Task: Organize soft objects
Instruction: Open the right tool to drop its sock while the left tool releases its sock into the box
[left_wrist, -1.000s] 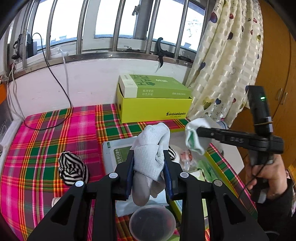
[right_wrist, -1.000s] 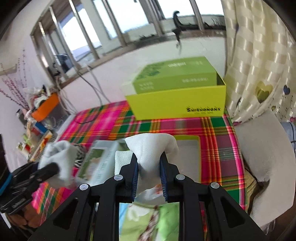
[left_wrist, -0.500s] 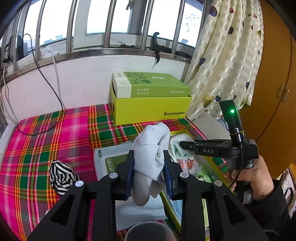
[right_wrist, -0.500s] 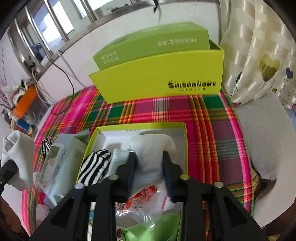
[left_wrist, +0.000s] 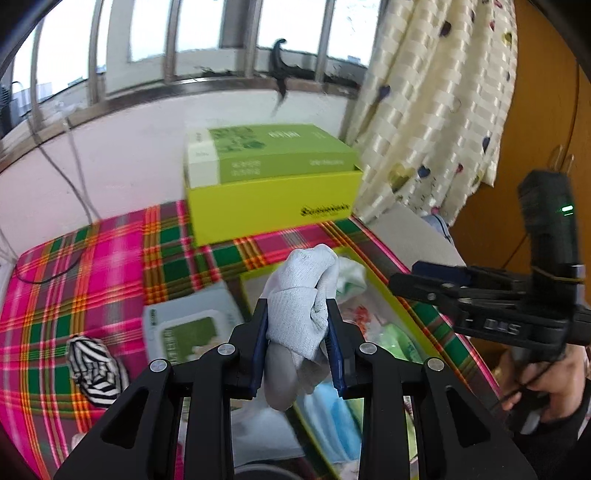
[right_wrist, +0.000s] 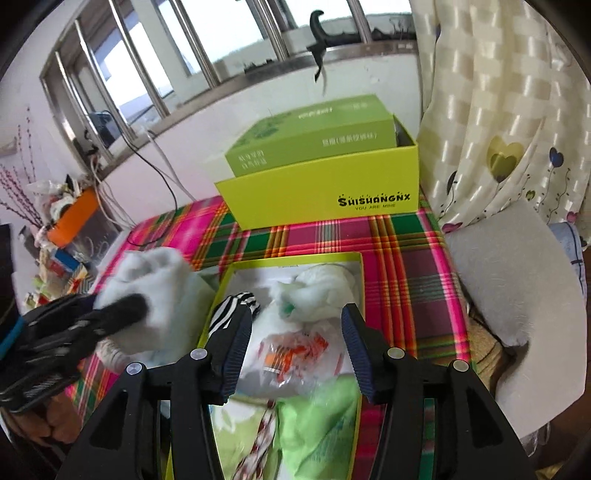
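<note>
Left gripper (left_wrist: 297, 343): blue pads pressed on a rolled grey-white sock (left_wrist: 301, 314), which stands up between them, toe end hanging below. Right gripper (right_wrist: 295, 350): jaws opening, nothing between them; they hang above the shallow yellow-green tray (right_wrist: 360, 280).

Tray contents, right wrist view: a white-and-green sock bundle (right_wrist: 317, 291) lies loose at 12 o'clock from the right jaws, a striped black-and-white sock (right_wrist: 231, 308) at 10 o'clock against the tray's left wall, crinkled plastic packets nearer the camera. A second striped sock (left_wrist: 92, 365) lies outside on the plaid cloth (left_wrist: 110, 258), at 9 o'clock from the left gripper, beyond a wipes pack (left_wrist: 188, 328). Tall yellow box (right_wrist: 321, 192) stands at the far edge, by the wall.

Step in hand, as I judge it: right side has let go a bundle into the tray; the left-held sock is next in. Next move calls for carrying that sock over the tray's near-left rim, lowering into the free patch beside the white-and-green bundle, then parting the pads. Right gripper should clear out toward 3 o'clock first, since both tools crowd the same opening.
</note>
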